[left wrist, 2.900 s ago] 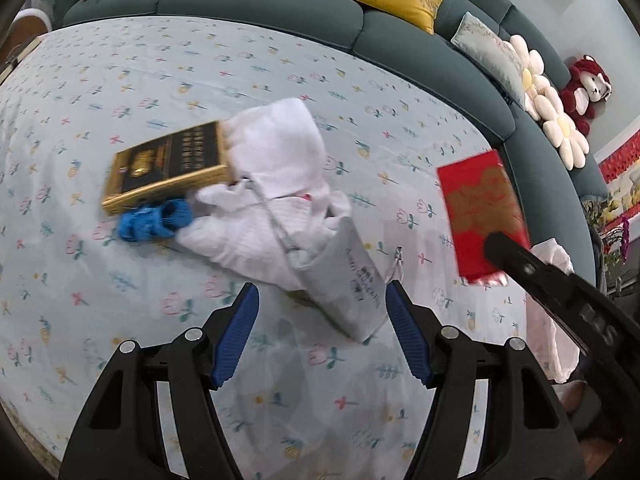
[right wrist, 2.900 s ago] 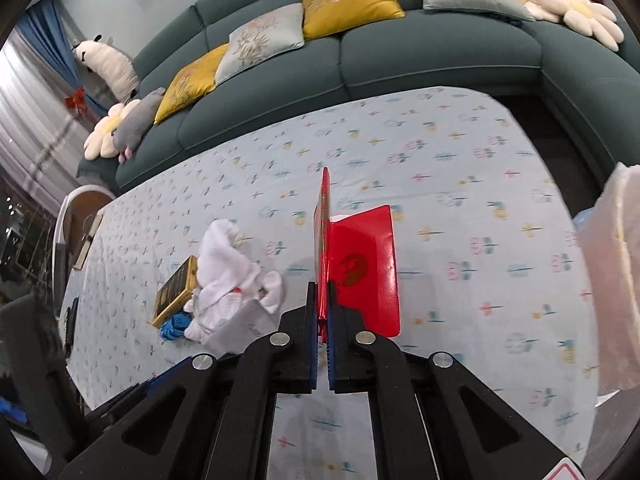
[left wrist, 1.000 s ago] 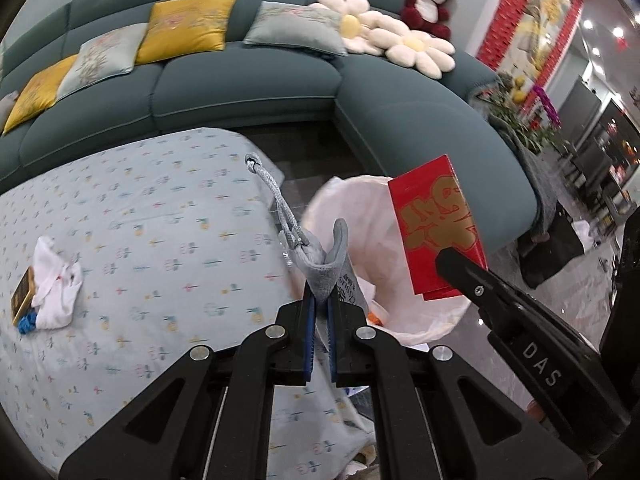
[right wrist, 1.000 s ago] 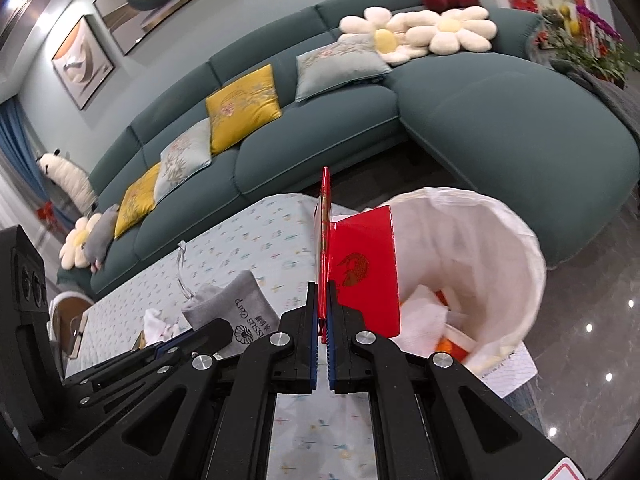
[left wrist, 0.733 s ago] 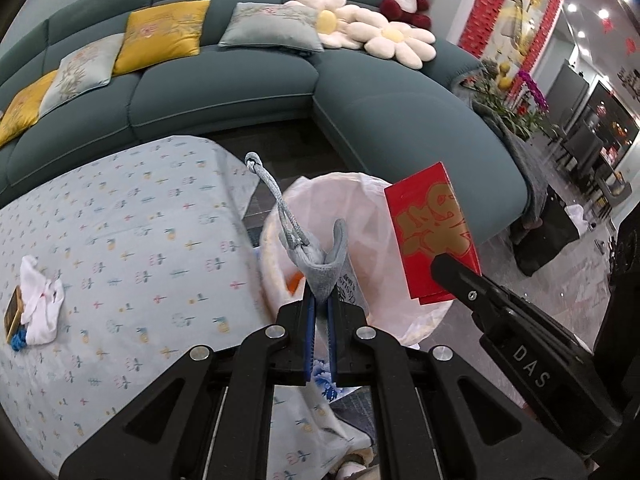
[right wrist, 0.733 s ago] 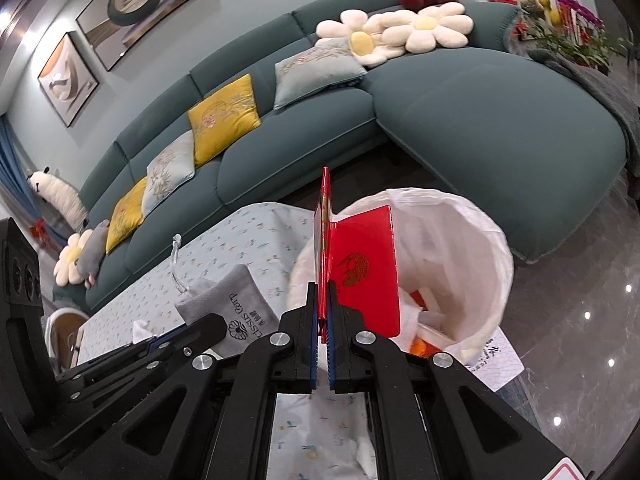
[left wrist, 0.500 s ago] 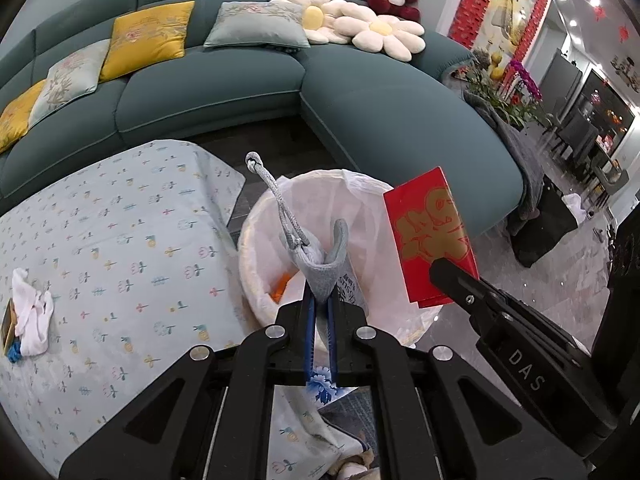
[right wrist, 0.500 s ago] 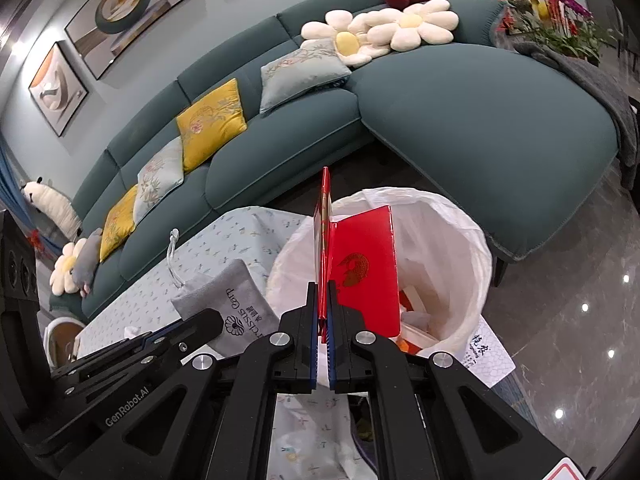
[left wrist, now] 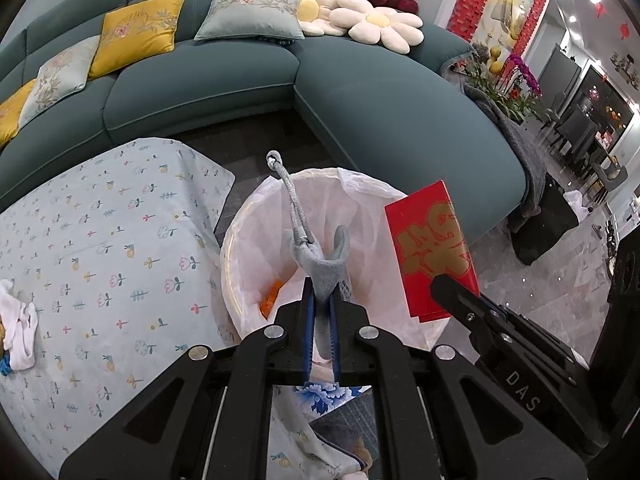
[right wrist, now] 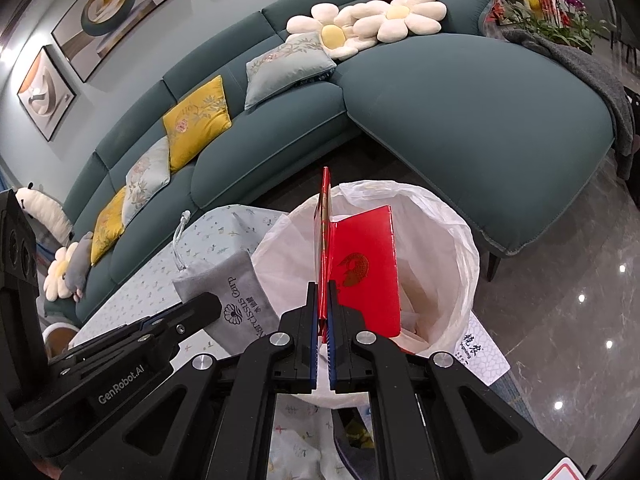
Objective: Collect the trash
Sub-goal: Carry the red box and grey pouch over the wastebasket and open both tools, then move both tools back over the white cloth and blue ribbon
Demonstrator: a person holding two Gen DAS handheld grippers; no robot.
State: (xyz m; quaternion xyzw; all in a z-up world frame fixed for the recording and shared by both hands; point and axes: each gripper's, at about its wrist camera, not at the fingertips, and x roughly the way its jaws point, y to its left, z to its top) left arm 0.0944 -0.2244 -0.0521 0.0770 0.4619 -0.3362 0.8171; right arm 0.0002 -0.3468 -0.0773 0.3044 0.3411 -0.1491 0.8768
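Over the bin [left wrist: 240, 240], the left gripper [left wrist: 320, 312] pinches a soft, floppy grey pouch [left wrist: 320, 268] (light, by its top); the right gripper [right wrist: 323, 312] clamps a stiff, thin red envelope [right wrist: 368, 272] edge-on.

pouch [left wrist: 320, 268]: grey drawstring cloth bag with printed logo, held upright above the bin, cord sticking up
envelope [right wrist: 366, 268]: red, gold emblem, standing on edge over the bin mouth
bin [right wrist: 460, 256]: round, white liner, holds paper and something orange, perhaps peel
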